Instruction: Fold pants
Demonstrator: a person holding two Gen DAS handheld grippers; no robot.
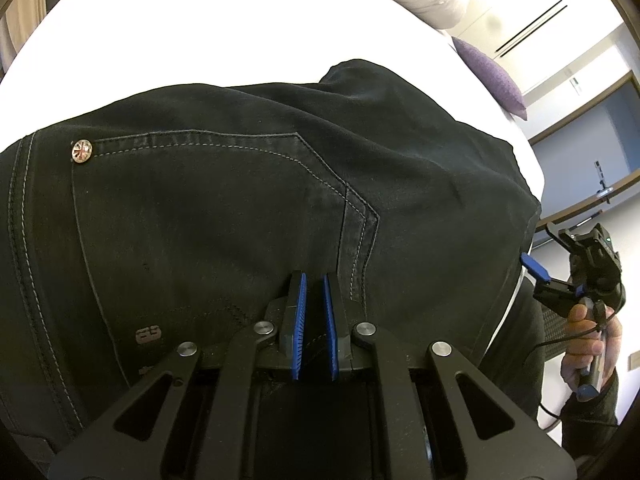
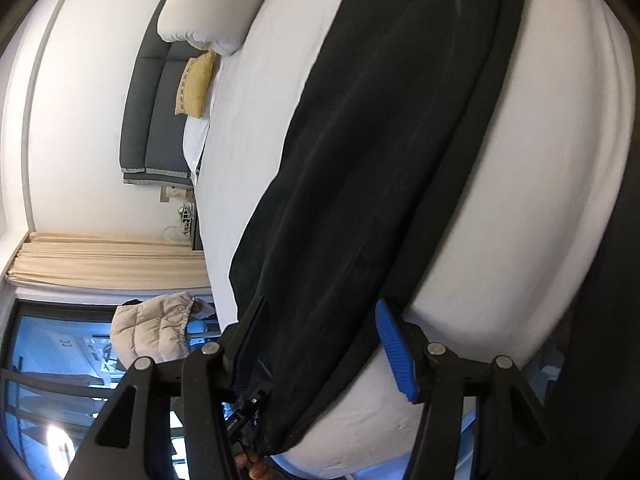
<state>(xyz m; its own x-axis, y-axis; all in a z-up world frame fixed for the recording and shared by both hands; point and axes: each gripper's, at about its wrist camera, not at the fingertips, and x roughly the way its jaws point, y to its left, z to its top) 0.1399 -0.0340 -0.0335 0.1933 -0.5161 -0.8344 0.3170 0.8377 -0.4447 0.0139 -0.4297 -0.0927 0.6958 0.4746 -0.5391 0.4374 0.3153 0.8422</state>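
Black jeans (image 1: 224,208) lie on a white bed (image 1: 200,32), back pocket with a metal rivet facing up. My left gripper (image 1: 314,280) is over the seat of the jeans, its blue pads nearly together with a fold of denim between them. In the right wrist view the jeans' legs (image 2: 384,152) stretch away across the bed (image 2: 532,240). My right gripper (image 2: 320,312) is open, its jaws wide on either side of the leg end at the bed's edge. The right gripper also shows in the left wrist view (image 1: 560,280), beside the jeans.
White pillows (image 2: 216,4), a yellow cushion (image 2: 196,84) and a grey headboard (image 2: 160,112) are at the bed's far end. A purple cushion (image 1: 492,76) lies near the bed's edge. Curtains (image 2: 108,260), a window and a beige puffer jacket (image 2: 152,328) are beyond the bed.
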